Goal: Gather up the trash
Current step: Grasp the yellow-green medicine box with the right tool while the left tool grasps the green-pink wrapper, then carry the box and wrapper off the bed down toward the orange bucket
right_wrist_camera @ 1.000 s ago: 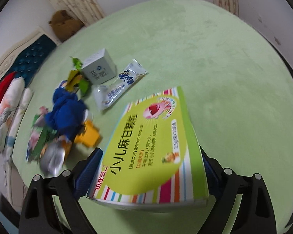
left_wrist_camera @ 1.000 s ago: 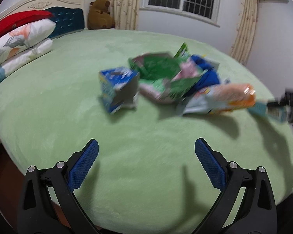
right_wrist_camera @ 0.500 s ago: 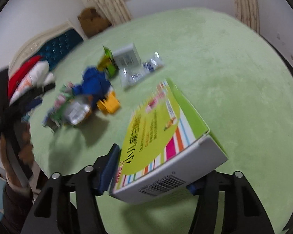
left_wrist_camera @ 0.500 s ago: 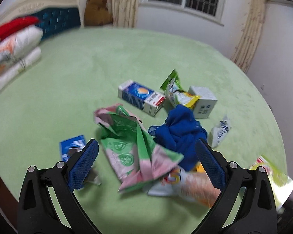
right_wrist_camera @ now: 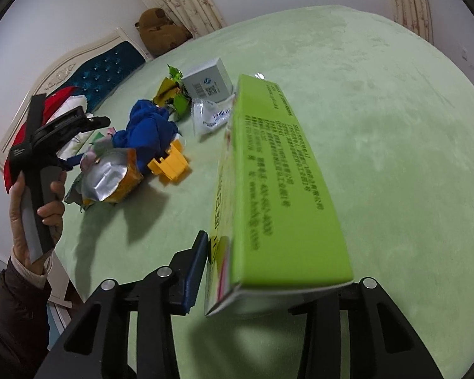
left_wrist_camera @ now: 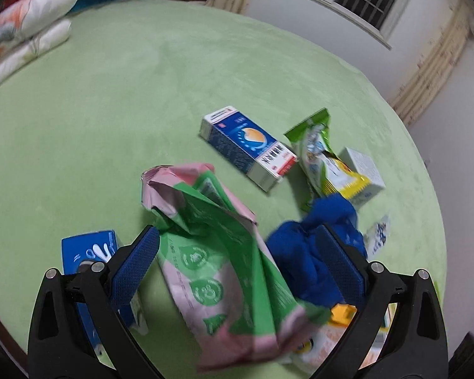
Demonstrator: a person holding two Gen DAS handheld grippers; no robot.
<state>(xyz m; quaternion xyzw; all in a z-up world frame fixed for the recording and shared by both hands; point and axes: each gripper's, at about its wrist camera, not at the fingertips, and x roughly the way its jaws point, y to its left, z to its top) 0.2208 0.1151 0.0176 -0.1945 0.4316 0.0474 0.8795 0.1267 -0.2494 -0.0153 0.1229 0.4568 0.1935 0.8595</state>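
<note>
The right gripper (right_wrist_camera: 268, 281) is closing on a green box (right_wrist_camera: 278, 189); the left gripper (left_wrist_camera: 237, 262) is hanging open over remaining wrappers (left_wrist_camera: 224, 252) (none collected yet).

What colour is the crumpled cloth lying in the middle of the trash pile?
The crumpled cloth is deep royal blue, plain with no pattern. The right wrist view shows it best.

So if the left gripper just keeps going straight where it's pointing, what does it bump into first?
Most likely the crumpled pink and green bag. It lies between the open fingers of the left gripper, with the blue cloth close beside it. Depth is hard to judge.
</note>
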